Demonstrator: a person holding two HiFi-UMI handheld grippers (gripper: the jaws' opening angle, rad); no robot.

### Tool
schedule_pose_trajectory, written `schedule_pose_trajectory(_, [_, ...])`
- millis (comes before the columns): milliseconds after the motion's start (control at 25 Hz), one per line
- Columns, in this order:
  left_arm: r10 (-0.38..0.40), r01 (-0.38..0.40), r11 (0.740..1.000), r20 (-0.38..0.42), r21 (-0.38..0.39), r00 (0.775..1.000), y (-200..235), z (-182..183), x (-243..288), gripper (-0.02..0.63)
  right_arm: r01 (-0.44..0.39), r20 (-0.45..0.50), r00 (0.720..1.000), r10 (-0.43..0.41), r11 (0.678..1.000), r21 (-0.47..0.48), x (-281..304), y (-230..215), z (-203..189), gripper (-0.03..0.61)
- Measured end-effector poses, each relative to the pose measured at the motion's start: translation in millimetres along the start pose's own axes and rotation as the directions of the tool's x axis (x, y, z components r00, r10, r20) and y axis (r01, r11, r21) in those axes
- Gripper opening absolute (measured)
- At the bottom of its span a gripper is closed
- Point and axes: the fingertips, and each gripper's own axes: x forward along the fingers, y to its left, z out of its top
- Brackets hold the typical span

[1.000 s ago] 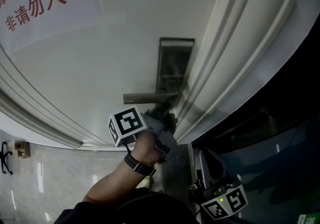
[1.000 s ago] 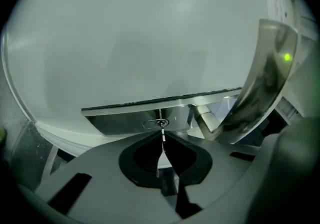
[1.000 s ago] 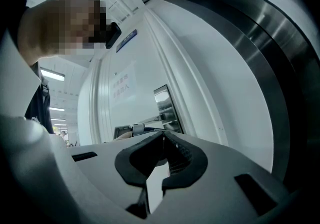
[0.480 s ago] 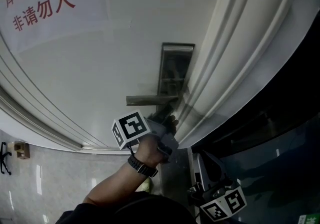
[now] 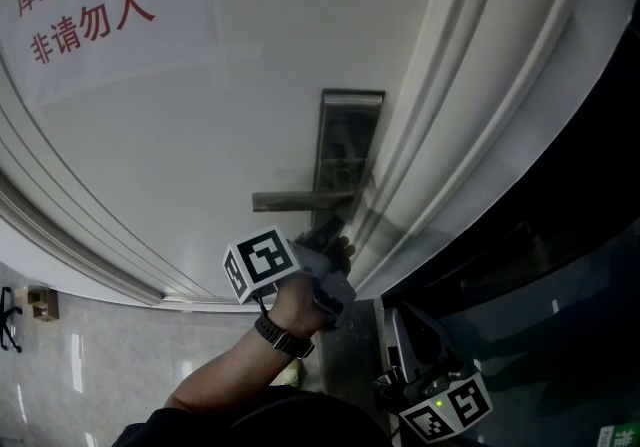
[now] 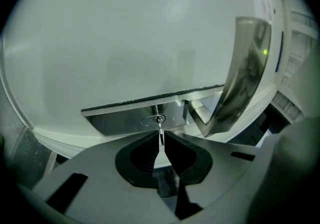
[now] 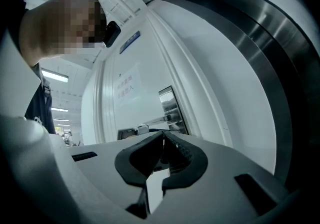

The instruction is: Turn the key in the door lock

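White door [image 5: 250, 85], red lettering [image 5: 95, 25]; silver lock plate [image 5: 345, 145] and key [image 6: 160, 128]; black-and-white patterned cube [image 5: 262, 260] on left gripper [image 5: 338, 243].

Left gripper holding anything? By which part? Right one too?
The left gripper holds the key, jaws shut on its outer end, with its tip in the keyhole of the lock plate. The right gripper is shut on nothing.

Head view looks along the door [image 5: 250, 85]; left gripper view faces its lock plate [image 6: 130, 118] closely, right gripper view from farther.
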Motion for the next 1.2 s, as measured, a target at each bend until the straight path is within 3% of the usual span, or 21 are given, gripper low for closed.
schedule_pose_trajectory(560, [0.005,-0.004,1.000,-0.044,0.016,0.999,-4.2,-17.0,-20.6,0.009,-0.025,-0.027,0.999,0.025,1.000,0.000,1.0,13.2,-5.2,0.016])
schedule_pose_trajectory(640, [-0.001,0.004,0.999,-0.062,0.049,0.998,-8.7,-22.3,-26.8,0.009,-0.035,-0.039,0.999,0.034,0.999,-0.013,2.2,16.7,-9.0,0.015])
schedule_pose_trajectory(760, [-0.021,0.032,0.985,-0.066,0.172,0.998,-23.7,-31.8,-45.6,0.009,-0.049,-0.065,0.997,0.047,0.999,-0.022,-0.1,21.3,-14.6,0.015])
schedule_pose_trajectory(880, [-0.042,0.054,0.944,-0.046,0.324,0.998,-43.0,-36.1,-64.6,0.009,-0.065,-0.068,0.996,0.064,0.998,-0.019,-0.8,25.4,-11.9,0.015])
schedule_pose_trajectory(1040, [-0.063,0.064,0.867,-0.018,0.494,0.998,-64.5,-44.6,-85.3,0.009,-0.083,-0.066,0.994,0.082,0.996,-0.018,-3.6,32.5,-11.6,0.015])
schedule_pose_trajectory(1120, [-0.069,0.051,0.808,0.008,0.587,0.998,-73.8,-49.2,-96.1,0.009,-0.091,-0.069,0.994,0.089,0.996,-0.020,-5.3,36.2,-12.7,0.015])
schedule_pose_trajectory(1200, [-0.069,0.027,0.734,0.035,0.679,0.997,-80.6,-54.5,-106.2,0.009,-0.100,-0.071,0.993,0.098,0.995,-0.022,-7.5,40.0,-13.4,0.015])
